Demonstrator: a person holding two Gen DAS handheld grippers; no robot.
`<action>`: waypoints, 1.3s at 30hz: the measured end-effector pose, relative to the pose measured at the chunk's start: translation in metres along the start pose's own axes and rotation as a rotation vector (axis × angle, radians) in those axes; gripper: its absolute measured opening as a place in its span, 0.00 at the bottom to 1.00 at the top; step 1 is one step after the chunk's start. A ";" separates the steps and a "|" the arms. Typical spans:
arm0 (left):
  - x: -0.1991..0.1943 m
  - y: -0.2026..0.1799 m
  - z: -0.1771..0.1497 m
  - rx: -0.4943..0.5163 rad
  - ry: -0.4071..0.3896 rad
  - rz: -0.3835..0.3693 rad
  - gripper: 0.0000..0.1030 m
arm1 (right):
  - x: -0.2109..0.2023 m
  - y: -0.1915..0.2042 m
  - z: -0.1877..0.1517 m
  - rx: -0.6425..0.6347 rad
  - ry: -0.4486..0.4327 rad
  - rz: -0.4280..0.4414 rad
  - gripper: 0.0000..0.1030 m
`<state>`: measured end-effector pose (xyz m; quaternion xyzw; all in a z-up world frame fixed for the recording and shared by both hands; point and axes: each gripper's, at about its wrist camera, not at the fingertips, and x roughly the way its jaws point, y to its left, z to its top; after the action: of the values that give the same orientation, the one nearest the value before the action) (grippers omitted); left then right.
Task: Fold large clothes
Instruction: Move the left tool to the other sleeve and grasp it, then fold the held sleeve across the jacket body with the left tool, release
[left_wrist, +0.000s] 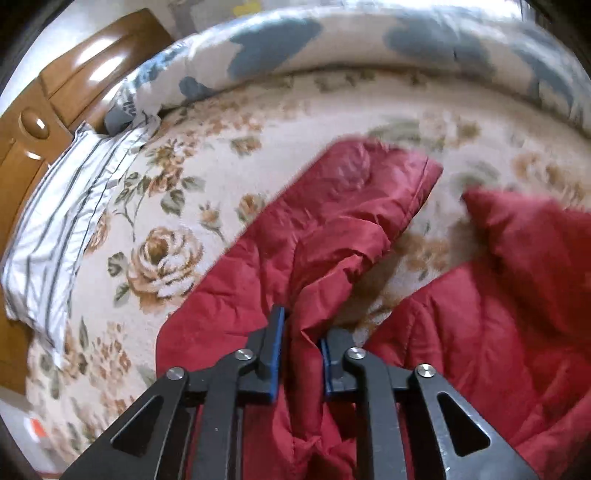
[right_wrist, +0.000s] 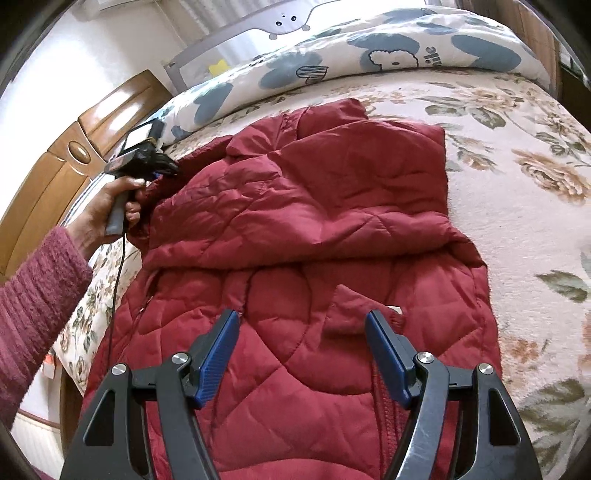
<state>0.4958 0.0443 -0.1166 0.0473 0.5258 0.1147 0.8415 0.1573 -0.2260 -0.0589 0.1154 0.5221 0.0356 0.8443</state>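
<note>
Far to the left of the left claw (left_wrist: 302, 339), a wooden headboard (left_wrist: 55, 110) stands at the head of the bed, with a striped pillow (left_wrist: 59, 229) lying just in front of it. Between that pillow and the claw spreads the rose-patterned bedspread (left_wrist: 177, 229). The left claw is pinched tight on a fold of the red quilted jacket (left_wrist: 314, 236): red fabric fills the narrow gap between its blue pads (left_wrist: 279, 334) and bunches up ahead of them. Beyond the claw one part of the jacket reaches away across the bedspread; to its right a second red mass lies apart from it, with a strip of bedspread between the two. A white-and-blue duvet (left_wrist: 332, 48) is rolled along the far edge of the bed.

In the right wrist view, well to the left of the right claw (right_wrist: 303, 328), a hand (right_wrist: 107, 210) in a knitted pink sleeve (right_wrist: 37, 295) grips the handle of the other tool at the jacket's left edge. The right claw stands wide and holds nothing, its pads apart above the jacket's lower body, the zipper (right_wrist: 384, 424) running just inside its right finger. Ahead of it the jacket's upper half lies folded over. To its right is bare bedspread.
</note>
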 end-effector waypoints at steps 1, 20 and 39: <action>-0.010 0.004 -0.003 -0.020 -0.028 -0.032 0.13 | -0.001 -0.001 0.000 0.003 -0.003 0.000 0.70; -0.140 0.033 -0.130 -0.079 -0.229 -0.522 0.11 | -0.016 -0.005 -0.015 0.072 -0.021 0.032 0.70; -0.122 -0.011 -0.168 0.088 -0.143 -0.563 0.15 | -0.018 -0.025 0.007 0.136 -0.059 0.057 0.70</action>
<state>0.2950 -0.0025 -0.0863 -0.0560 0.4621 -0.1500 0.8723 0.1539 -0.2549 -0.0456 0.1881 0.4946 0.0206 0.8482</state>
